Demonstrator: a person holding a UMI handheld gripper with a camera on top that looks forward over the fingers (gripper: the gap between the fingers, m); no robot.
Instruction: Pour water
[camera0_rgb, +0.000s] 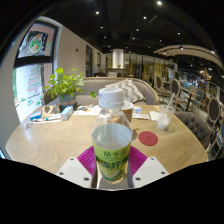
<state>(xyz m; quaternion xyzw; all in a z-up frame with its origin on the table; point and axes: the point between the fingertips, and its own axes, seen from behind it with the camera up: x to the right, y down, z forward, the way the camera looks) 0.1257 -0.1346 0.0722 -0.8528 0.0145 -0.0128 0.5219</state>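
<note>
The gripper (112, 160) clamps a clear, cylindrical plastic bottle (111, 130) with white cap between its magenta pads, over a round, pale wooden table (50, 140)

Gripper (112, 160) fingers clamped, level.

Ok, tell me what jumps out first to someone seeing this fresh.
A clear plastic bottle with a green label and white cap dominates, upright between the gripper fingers, whose pink pads press its sides. Beyond it on the round wooden table lies a red coaster, and a leafy green plant stands at the far edge by the window.
</note>
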